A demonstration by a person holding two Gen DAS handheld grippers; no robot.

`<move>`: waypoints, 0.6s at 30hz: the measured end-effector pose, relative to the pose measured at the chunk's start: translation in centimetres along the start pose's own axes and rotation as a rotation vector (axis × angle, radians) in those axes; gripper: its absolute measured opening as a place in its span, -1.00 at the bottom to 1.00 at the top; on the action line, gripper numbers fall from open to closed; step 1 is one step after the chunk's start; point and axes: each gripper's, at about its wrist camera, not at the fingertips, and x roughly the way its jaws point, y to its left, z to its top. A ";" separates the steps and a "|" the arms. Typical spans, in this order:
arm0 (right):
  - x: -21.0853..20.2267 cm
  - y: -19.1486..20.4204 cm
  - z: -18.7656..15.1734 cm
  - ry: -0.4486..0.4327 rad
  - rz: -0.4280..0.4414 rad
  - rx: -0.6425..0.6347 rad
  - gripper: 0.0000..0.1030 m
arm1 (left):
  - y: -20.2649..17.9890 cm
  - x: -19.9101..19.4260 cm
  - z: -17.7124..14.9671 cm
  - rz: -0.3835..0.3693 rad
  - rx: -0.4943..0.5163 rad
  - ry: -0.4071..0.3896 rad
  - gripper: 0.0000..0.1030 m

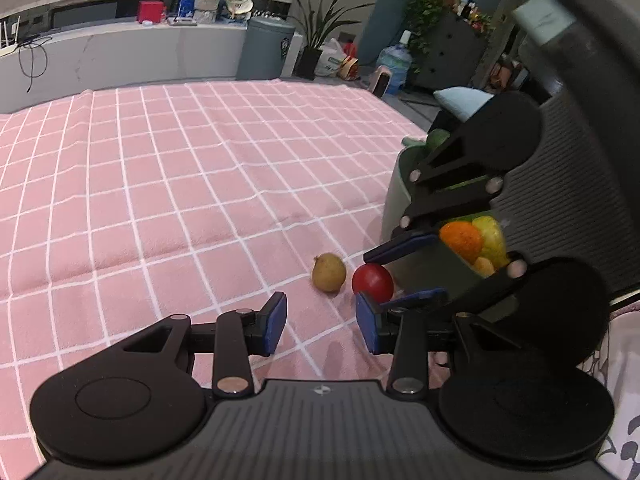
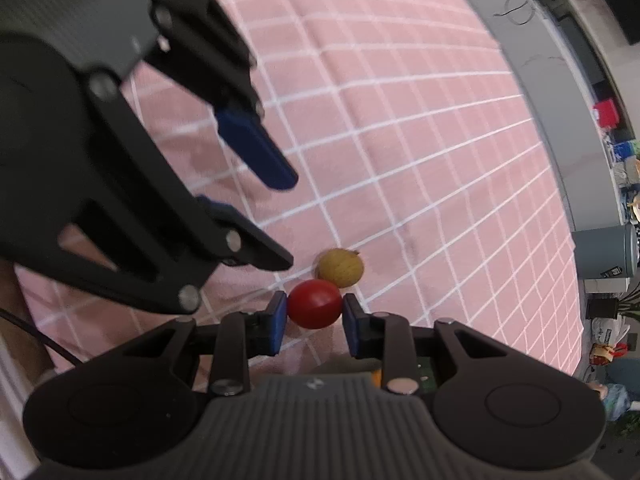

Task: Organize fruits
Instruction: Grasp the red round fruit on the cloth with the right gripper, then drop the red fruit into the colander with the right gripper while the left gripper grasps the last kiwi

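Note:
A red round fruit (image 2: pixel 314 308) lies on the pink checked cloth, touching a yellow-brown pear-like fruit (image 2: pixel 341 267) just beyond it. My right gripper (image 2: pixel 314 320) has its blue pads on either side of the red fruit, close to or touching it; the fruit still rests on the cloth. In the left wrist view the red fruit (image 1: pixel 373 282) and the yellow-brown fruit (image 1: pixel 329 272) lie ahead to the right. My left gripper (image 1: pixel 322 322) is open and empty, low over the cloth. A grey-green bowl (image 1: pixel 394 200) on the right holds an orange (image 1: pixel 460 240) and yellow fruit.
The pink checked cloth (image 1: pixel 180 184) covers the whole table. The right gripper's body (image 1: pixel 472 184) reaches over the bowl in the left wrist view. The left gripper's fingers (image 2: pixel 256 152) hover above-left of the fruits in the right wrist view. A counter and a bin stand beyond the table.

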 end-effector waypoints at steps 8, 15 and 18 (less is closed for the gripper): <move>-5.3 -1.2 -2.2 -0.142 -0.016 0.135 -0.50 | -0.8 0.2 0.3 -0.002 0.044 -0.035 -0.09; -8.6 -2.8 -6.7 -0.198 -0.060 0.327 -0.50 | -2.1 2.9 0.7 0.039 0.110 -0.014 -0.09; -8.7 -3.7 -9.5 -0.189 -0.068 0.448 -0.50 | -2.3 4.5 0.9 0.061 0.118 0.012 -0.09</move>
